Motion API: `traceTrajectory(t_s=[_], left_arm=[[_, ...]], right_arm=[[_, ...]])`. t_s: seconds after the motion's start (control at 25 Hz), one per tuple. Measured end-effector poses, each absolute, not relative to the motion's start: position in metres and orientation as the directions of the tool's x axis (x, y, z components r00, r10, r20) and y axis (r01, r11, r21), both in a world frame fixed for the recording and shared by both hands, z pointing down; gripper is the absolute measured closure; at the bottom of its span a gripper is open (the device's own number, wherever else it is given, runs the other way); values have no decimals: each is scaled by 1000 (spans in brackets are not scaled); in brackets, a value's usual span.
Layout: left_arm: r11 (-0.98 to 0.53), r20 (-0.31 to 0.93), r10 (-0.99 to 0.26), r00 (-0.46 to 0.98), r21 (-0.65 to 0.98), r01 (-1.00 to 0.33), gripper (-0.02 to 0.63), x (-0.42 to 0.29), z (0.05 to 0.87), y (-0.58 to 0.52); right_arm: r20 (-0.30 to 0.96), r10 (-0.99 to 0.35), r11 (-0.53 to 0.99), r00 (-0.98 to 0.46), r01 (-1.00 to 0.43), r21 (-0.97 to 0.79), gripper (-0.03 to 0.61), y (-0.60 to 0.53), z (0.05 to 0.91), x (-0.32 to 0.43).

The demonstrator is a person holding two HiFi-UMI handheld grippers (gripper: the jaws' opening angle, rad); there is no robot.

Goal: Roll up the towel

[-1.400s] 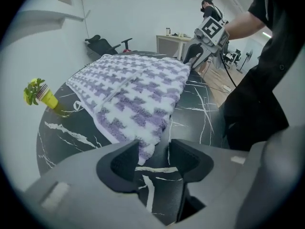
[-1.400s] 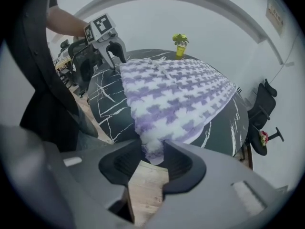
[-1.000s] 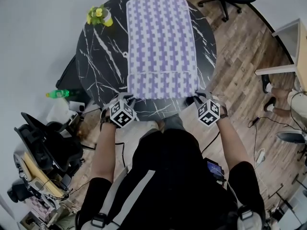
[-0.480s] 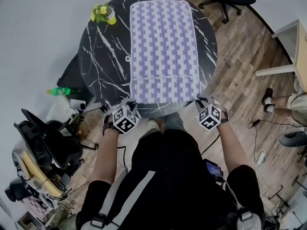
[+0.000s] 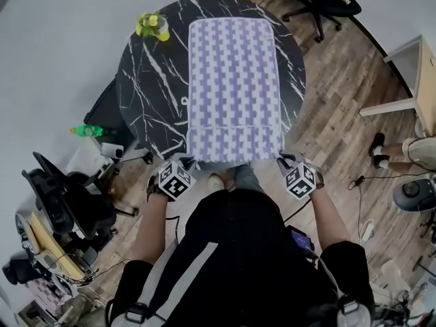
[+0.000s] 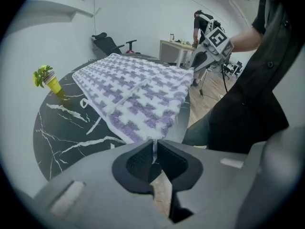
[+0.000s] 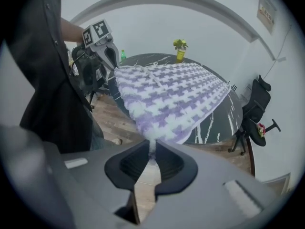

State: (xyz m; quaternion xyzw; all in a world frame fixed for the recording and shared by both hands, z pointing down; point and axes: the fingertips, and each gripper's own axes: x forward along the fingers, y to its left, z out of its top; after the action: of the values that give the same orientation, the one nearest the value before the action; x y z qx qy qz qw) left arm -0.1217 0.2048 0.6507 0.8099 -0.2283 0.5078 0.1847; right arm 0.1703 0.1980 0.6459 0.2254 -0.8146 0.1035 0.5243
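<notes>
Left claw: clenched on the near left corner of the towel; a thin fold of cloth is pinched between the pads.

Right claw: clenched on the near right corner of the towel in the same manner.

Towel: purple-and-white check, spread lengthwise across the round black marbled bench. Most of it lies flat on the top. The near end reaches past the bench rim on the person's side and hangs stretched between the two claws, clear of the top. A stitched band crosses the cloth close to that end. No roll has been started.

Both claws point steeply down, level with each other, just off the near rim.

Other items: a small potted plant stands on the bench at the far left, apart from the towel. A green bottle lies on the floor left of the bench.
</notes>
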Motion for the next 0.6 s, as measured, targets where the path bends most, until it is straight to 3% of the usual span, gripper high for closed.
traceTrajectory(t_s=[0.6], left_arm=[[-761,909,-254,330,22,-648,575,-130,612,94]], right_arm=[[862,-267,911,-431,-405,79,529,84,615,165]])
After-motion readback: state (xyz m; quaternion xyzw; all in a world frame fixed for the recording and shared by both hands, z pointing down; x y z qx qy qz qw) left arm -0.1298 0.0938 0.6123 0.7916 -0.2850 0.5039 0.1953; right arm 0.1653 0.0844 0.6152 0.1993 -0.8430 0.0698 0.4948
